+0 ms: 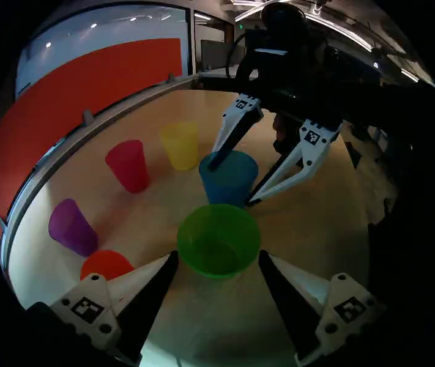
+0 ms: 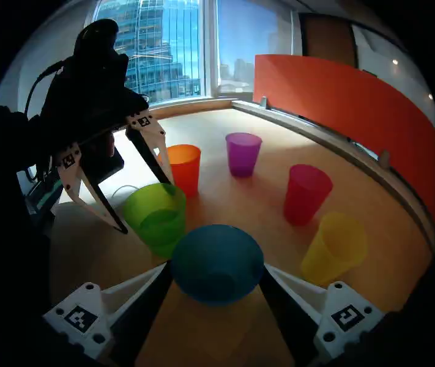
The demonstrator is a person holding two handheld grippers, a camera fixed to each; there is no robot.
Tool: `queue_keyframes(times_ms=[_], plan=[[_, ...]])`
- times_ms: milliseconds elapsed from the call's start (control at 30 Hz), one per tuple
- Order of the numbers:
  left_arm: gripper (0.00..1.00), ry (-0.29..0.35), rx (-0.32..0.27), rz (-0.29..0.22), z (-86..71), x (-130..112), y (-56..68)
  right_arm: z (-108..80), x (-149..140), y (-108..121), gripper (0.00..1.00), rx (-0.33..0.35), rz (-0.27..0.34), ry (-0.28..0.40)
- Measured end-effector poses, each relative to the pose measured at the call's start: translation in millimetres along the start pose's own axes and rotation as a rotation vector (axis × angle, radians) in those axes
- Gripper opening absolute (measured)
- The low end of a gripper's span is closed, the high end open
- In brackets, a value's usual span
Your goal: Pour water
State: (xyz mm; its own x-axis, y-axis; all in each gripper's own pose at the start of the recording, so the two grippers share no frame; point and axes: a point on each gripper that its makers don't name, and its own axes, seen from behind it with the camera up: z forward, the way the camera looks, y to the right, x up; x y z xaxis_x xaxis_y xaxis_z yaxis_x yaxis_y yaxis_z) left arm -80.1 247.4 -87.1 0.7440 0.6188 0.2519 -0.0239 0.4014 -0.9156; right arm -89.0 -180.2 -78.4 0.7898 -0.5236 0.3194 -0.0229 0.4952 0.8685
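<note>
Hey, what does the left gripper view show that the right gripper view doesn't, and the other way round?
Left gripper view adds: ceiling light strips and the right gripper from the front, open around the blue cup. Right gripper view adds: a window with high-rise towers, and the left gripper from the front, open around the green cup. Both share: the wooden table, the orange wall panel, and all six cups, including the yellow cup, pink cup, purple cup and orange cup.

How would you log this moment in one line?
stage: before pour | left gripper: jaws flank green cup, grip unclear | right gripper: jaws flank blue cup, grip unclear | both cups upright
</note>
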Motion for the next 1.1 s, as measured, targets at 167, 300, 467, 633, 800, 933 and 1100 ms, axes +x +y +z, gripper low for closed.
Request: queue_keyframes(times_ms=[167, 300, 467, 633, 800, 933, 1100], plan=[[0.97, -0.005, 0.009, 0.003, -4.1, -3.6, -0.7, -4.4, -3.2, -2.6, 1.0, -0.005, -0.001, -0.002], [0.97, -0.01, 0.02, -0.005, -8.9, -8.9, -1.6, -9.8, -7.1, -1.4, 1.0, -0.021, 0.001, -0.006], [0.97, -0.015, 0.035, -0.022, -15.8, -18.4, -1.9, -18.1, -14.1, 1.2, 1.0, -0.042, 0.013, -0.01], [0.97, -0.02, 0.057, -0.043, -26.3, -29.9, -5.2, -29.1, -23.9, 3.5, 1.0, -0.066, 0.029, -0.014], [0.97, -0.018, 0.072, -0.07, -34.6, -36.9, -7.2, -38.1, -31.0, 5.3, 1.0, -0.09, 0.042, -0.014], [0.97, -0.019, 0.09, -0.077, -40.2, -40.9, -9.4, -42.4, -32.1, 6.4, 1.0, -0.107, 0.052, -0.006], [0.97, -0.001, 0.124, -0.092, -49.3, -42.7, -13.8, -48.7, -30.9, 7.5, 1.0, -0.135, 0.067, 0.013]])
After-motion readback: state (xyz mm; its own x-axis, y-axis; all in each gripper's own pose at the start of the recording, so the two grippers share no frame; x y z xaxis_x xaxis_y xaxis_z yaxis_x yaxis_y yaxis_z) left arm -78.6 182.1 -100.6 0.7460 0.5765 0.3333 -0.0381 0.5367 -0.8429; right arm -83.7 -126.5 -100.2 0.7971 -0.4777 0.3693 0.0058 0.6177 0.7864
